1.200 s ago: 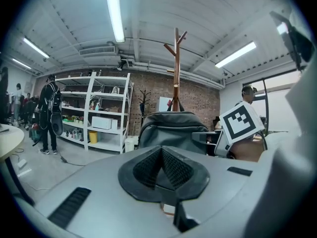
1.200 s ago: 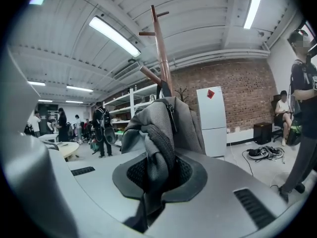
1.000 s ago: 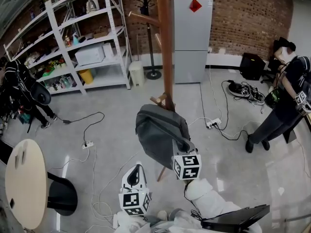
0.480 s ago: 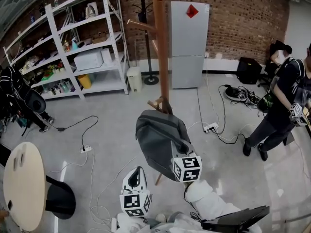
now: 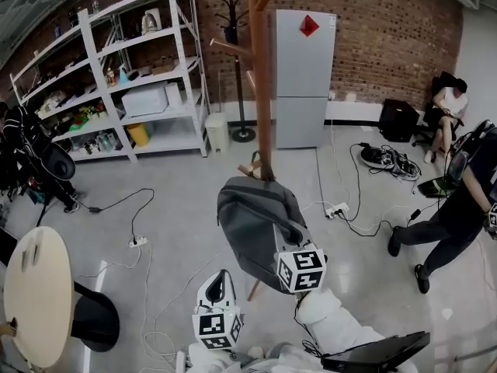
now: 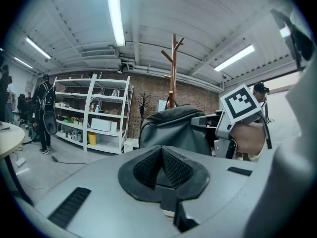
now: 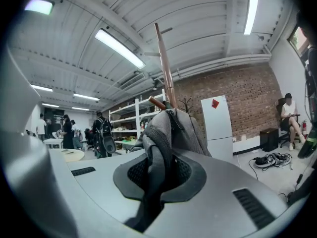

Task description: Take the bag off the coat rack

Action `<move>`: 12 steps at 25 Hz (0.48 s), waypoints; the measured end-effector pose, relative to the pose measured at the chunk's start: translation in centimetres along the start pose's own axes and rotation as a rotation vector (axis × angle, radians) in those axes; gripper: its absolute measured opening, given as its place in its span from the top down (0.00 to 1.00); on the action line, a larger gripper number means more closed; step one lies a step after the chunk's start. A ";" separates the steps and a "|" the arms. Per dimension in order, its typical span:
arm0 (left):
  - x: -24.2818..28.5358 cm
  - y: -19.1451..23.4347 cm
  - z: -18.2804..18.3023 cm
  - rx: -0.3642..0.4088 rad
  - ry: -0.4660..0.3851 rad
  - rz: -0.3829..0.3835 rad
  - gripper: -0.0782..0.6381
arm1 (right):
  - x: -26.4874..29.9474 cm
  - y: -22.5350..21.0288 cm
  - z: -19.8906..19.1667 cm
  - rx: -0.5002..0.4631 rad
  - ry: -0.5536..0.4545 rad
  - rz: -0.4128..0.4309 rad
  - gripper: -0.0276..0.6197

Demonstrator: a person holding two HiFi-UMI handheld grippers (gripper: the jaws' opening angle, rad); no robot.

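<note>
A grey backpack hangs tilted beside the tall wooden coat rack, its top next to a low peg. Whether it still hooks on that peg I cannot tell. My right gripper is shut on the bag's strap, which runs down between the pads; the bag and rack pole rise right behind it. My left gripper stands below and left of the bag, apart from it, shut with nothing in it. In the left gripper view its jaws meet, and the bag is ahead.
White shelving lines the back left wall, with a grey fridge and a black coat stand behind the rack. A round table is at the left. Cables cross the floor. People stand left and right; a laptop is near my right.
The bag and both grippers hold nearly the same place. The person at the right has stepped further right, and another seated person now shows at the back.
</note>
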State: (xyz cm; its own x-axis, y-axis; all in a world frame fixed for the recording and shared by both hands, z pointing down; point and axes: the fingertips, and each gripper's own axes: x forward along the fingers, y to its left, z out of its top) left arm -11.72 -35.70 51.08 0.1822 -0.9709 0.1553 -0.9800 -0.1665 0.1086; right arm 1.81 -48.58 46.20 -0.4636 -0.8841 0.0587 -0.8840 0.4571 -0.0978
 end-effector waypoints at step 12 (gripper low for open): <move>-1.1 0.1 0.2 -0.010 -0.020 0.014 0.91 | -1.8 2.4 4.0 -0.010 -0.095 0.057 0.92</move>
State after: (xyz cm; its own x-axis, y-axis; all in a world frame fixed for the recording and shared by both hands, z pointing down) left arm -12.05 -34.73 50.78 0.1667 -0.9764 0.1372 -0.9816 -0.1512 0.1165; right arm 0.79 -46.27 41.92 -0.5058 -0.8617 -0.0408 -0.8572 0.5074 -0.0885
